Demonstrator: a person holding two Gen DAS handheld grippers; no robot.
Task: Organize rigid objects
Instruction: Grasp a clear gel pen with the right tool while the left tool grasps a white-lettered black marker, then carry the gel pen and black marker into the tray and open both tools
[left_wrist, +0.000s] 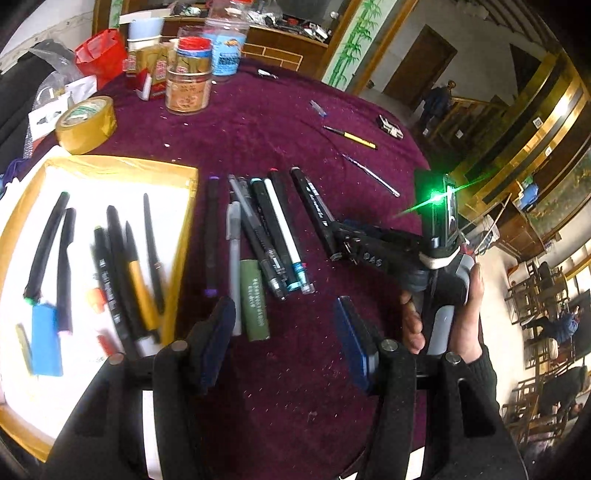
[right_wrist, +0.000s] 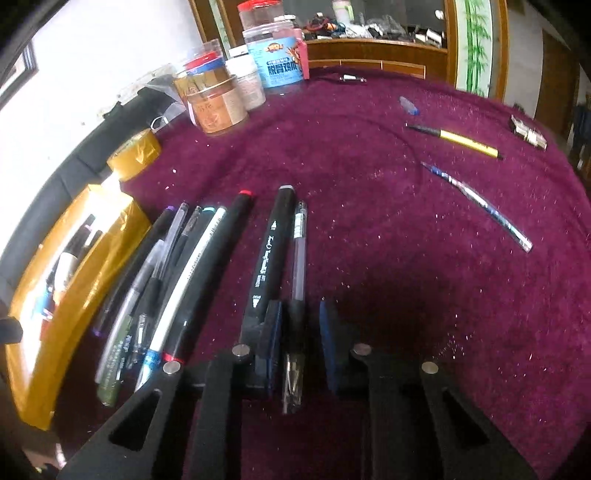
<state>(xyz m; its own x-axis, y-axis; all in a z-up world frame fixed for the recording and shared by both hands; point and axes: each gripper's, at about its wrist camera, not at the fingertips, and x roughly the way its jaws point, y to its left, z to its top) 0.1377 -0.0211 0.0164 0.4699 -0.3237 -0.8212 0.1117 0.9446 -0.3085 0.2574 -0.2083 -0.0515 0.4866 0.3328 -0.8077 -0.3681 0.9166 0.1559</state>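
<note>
A row of pens and markers lies on the purple tablecloth, also in the right wrist view. A gold-rimmed white tray at the left holds several more pens. My left gripper is open and empty, hovering just before the row. My right gripper is open, its pads either side of a clear gel pen lying next to a black marker. In the left wrist view the right gripper sits at that marker's end.
A yellow pen, a thin clear refill, a pen cap and a small metal clip lie farther right. Jars, a red bag and a tape roll stand at the back left.
</note>
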